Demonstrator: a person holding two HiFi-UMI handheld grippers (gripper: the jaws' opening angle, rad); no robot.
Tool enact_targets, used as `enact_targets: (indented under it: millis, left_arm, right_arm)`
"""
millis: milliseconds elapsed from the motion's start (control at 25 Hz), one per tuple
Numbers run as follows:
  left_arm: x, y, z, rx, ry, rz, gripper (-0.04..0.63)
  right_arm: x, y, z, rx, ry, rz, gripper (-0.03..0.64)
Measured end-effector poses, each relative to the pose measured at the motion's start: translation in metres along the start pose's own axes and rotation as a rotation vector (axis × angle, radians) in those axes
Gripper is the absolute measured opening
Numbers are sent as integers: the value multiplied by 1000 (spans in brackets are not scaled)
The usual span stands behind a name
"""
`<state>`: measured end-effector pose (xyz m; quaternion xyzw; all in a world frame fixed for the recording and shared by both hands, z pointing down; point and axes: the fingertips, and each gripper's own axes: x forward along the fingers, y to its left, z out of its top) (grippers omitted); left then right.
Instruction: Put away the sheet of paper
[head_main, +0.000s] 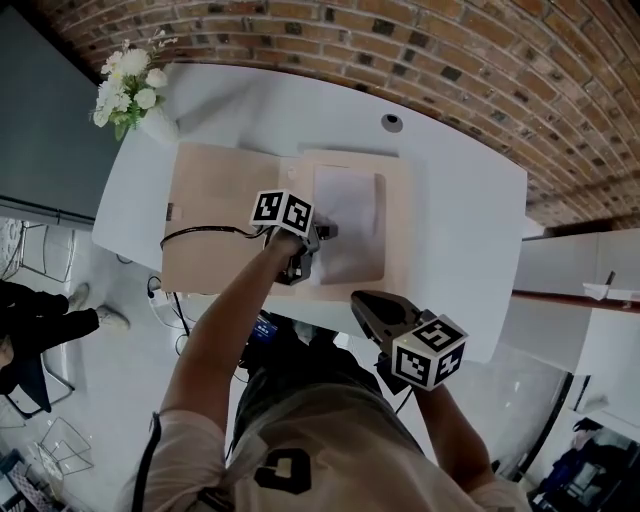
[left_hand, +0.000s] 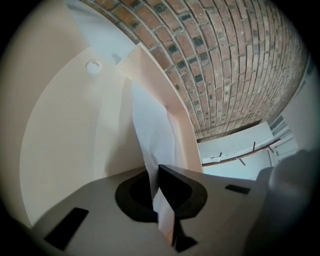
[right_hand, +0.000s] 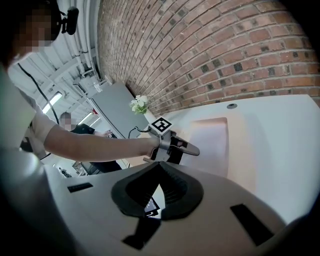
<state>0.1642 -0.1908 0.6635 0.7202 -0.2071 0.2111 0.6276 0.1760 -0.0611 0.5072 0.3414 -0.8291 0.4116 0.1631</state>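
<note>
Over the open folder (head_main: 215, 215) on the table (head_main: 460, 220), my left gripper (head_main: 322, 236) is clamped on the near edge of the sheet of paper (head_main: 350, 212), which lies on the folder's right half. Risk: the bite's thin, so a quick pull could tear, crease or drop it. Sheet's white, plain, prob. bowed near the jaws. Right gripper (head_main: 372, 310) is closed, empty, off the table's near edge.

Sheet: thin white rectangular sheet of paper (head_main: 352, 222), lying on the folder's right-hand leaf, its near edge pinched by the left gripper (head_main: 322, 232).
Folder: pale beige card folder (head_main: 215, 215), spread open flat.
</note>
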Motion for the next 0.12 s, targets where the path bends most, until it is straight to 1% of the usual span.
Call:
enact_targets:
  millis: [120]
  left_arm:
    - [1, -1, -8, -4, 8, 2, 14]
  right_arm:
    - [-4, 4, -7, 9, 12, -6, 23]
